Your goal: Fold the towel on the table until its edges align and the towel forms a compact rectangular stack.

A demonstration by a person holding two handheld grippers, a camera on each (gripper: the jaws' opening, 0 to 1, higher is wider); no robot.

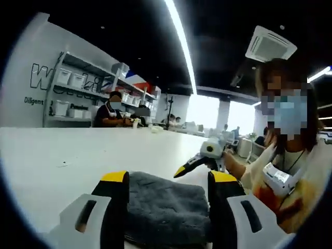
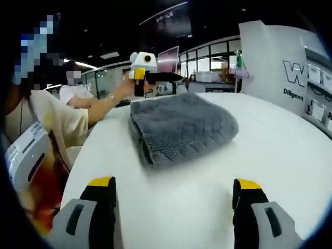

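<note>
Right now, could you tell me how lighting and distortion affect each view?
Left gripper view: a ceiling light strip glares, windows blow out, and the table edge bows. Right gripper view: the towel is evenly lit with sharp pile; background shelving curves.

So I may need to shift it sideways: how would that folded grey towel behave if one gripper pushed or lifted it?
The towel looks thick and plush, so probably soft and floppy: lifted by one edge, its folded layers would likely sag open. Pushed across the smooth white table, it would probably bunch up rather than slide as a block. It won't roll or break.
</note>
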